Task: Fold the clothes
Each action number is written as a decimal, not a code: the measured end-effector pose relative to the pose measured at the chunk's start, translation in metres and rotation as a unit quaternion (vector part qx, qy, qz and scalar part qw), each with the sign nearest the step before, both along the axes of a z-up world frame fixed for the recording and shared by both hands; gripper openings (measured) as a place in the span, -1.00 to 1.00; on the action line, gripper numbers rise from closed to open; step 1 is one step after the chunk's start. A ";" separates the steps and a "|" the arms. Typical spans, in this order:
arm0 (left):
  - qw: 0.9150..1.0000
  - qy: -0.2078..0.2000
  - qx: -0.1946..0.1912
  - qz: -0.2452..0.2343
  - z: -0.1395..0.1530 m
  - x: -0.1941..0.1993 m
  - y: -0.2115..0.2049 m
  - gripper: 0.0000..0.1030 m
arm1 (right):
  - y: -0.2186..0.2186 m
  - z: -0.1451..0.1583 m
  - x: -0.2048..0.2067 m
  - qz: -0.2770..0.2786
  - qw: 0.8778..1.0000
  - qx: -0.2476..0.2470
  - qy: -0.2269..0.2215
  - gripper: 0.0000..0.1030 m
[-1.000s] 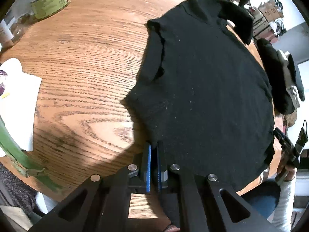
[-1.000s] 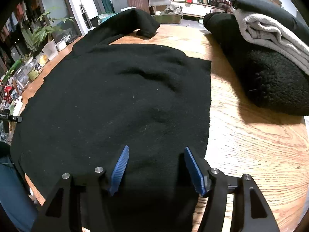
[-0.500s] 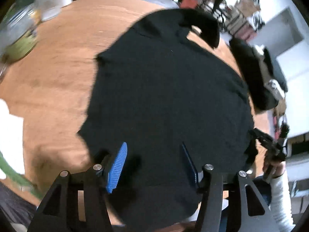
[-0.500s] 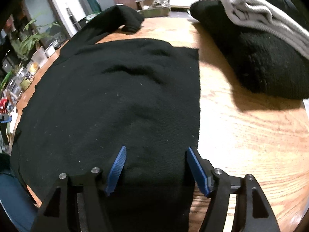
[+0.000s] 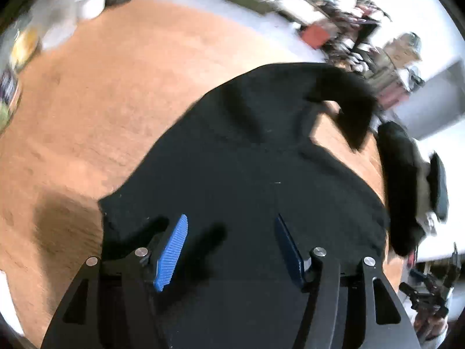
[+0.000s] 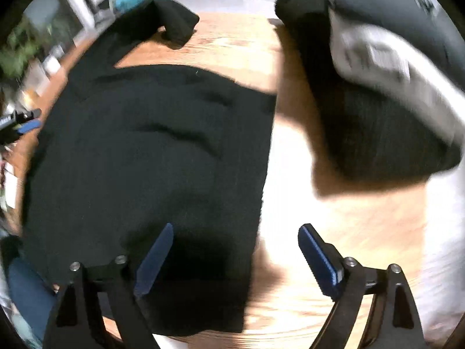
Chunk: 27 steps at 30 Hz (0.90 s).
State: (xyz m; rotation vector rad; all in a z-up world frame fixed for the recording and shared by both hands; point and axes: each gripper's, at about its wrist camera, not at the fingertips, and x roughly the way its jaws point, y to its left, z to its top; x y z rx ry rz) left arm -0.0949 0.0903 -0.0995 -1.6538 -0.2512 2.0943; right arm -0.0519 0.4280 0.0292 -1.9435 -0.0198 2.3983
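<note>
The black sweater [image 5: 247, 180] lies spread flat on the round wooden surface [image 5: 101, 101], its hem at the near edge by the person and one sleeve [image 5: 348, 101] bent over toward the far edge. To its right, at the right-hand edge of the surface, sits a stack of folded clothes [image 6: 377, 101], dark pieces with a grey-white one between them.

Both tools are free. The left hand-held gripper [image 5: 229, 250] hangs over the sweater's near left part with its blue pads spread apart and nothing between them; its jaws have just been opening. The right hand-held gripper [image 6: 235, 258] hangs over the sweater's straight right edge, one pad above the cloth and the other above bare wood, jaws wide and empty, and they too have just been opening.

This reads as the pause between folds: the garment is laid out and released, and no fold of the body looks made yet, though blur hides the fine creases. The next move likely calls for picking fresh grip points, probably the stray sleeve or one side edge, pinching only the layer meant to travel, then carrying it across toward the middle without dragging the rest over the near edge.
</note>
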 end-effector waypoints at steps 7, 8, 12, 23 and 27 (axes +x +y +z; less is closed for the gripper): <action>0.999 -0.028 -0.011 -0.018 -0.015 -0.020 -0.001 0.23 | -0.014 -0.021 -0.134 0.022 0.993 0.105 -0.051 0.88; 0.999 -0.030 -0.009 -0.011 -0.015 -0.023 -0.005 0.23 | -0.012 -0.029 -0.150 0.007 0.992 0.115 -0.057 0.79; 0.999 -0.038 0.002 0.010 -0.015 -0.031 -0.020 0.23 | -0.003 -0.056 -0.184 -0.037 0.992 0.093 -0.074 0.49; 0.999 -0.033 -0.005 0.013 -0.009 -0.025 -0.015 0.23 | 0.014 -0.074 -0.190 -0.066 0.995 0.023 -0.074 -0.10; 0.999 -0.030 -0.007 0.012 -0.008 -0.023 -0.013 0.28 | 0.015 -0.071 -0.185 -0.065 0.996 0.002 -0.068 -0.24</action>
